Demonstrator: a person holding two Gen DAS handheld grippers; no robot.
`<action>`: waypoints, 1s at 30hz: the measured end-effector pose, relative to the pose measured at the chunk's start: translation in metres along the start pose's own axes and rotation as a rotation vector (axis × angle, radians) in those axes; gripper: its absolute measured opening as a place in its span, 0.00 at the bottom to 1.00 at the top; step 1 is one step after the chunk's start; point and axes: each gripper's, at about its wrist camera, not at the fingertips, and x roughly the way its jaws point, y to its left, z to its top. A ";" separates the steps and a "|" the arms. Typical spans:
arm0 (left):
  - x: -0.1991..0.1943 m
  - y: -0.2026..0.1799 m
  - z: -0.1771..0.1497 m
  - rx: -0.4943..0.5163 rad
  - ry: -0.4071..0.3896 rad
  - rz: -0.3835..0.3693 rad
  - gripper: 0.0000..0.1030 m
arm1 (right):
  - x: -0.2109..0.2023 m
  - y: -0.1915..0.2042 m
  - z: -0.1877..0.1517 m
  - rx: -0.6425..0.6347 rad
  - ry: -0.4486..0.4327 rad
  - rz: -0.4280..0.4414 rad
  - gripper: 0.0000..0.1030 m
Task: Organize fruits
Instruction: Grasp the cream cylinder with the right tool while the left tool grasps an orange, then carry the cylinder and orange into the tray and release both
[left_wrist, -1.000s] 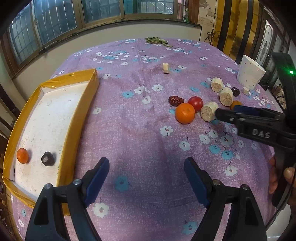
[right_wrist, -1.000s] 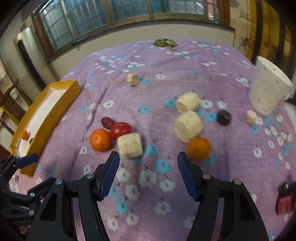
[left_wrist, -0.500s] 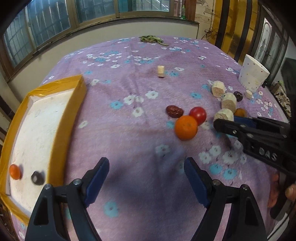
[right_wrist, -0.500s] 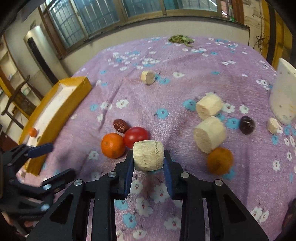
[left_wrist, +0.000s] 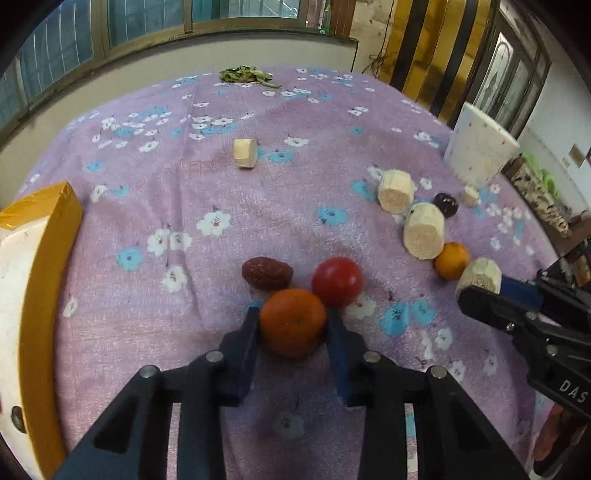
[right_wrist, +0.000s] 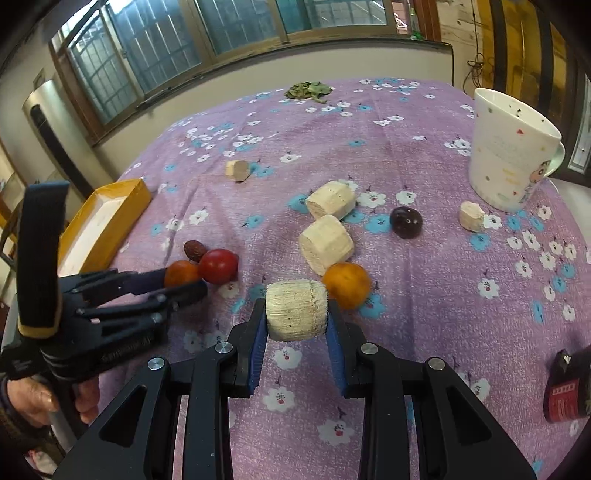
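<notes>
My left gripper (left_wrist: 293, 314) reaches down to an orange (left_wrist: 291, 326) on the purple flowered cloth. Its jaws are closing, and both pads touch the orange's sides. A red tomato (left_wrist: 337, 281) and a dark red date (left_wrist: 266, 272) lie right behind it. My right gripper (right_wrist: 296, 310) is shut on a pale cylinder piece (right_wrist: 297, 315) and holds it just above the cloth, beside a second orange (right_wrist: 347, 284). The yellow-rimmed tray (left_wrist: 44, 258) stands at the left, with a dark fruit just showing in its near corner.
Two more pale cylinders (right_wrist: 325, 242) (right_wrist: 331, 199), a dark plum (right_wrist: 406, 222) and two small pale pieces (right_wrist: 239, 170) (right_wrist: 471, 216) lie on the cloth. A white mug (right_wrist: 511, 147) stands far right. Green leaves (right_wrist: 308, 89) lie at the back, and a red-and-black object (right_wrist: 565, 387) sits near right.
My left gripper moved forward from near the tray to the orange and its jaws came in around it. My right gripper shut on the pale cylinder and lifted it slightly.
</notes>
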 end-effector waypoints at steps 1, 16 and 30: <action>0.000 0.002 -0.001 -0.013 0.003 -0.007 0.36 | 0.000 0.001 0.000 0.001 -0.002 -0.003 0.28; -0.068 0.045 -0.034 -0.101 -0.070 -0.033 0.36 | -0.014 0.058 -0.011 -0.078 -0.044 -0.031 0.28; -0.110 0.105 -0.053 -0.164 -0.126 -0.017 0.36 | 0.001 0.129 -0.007 -0.128 -0.024 0.012 0.28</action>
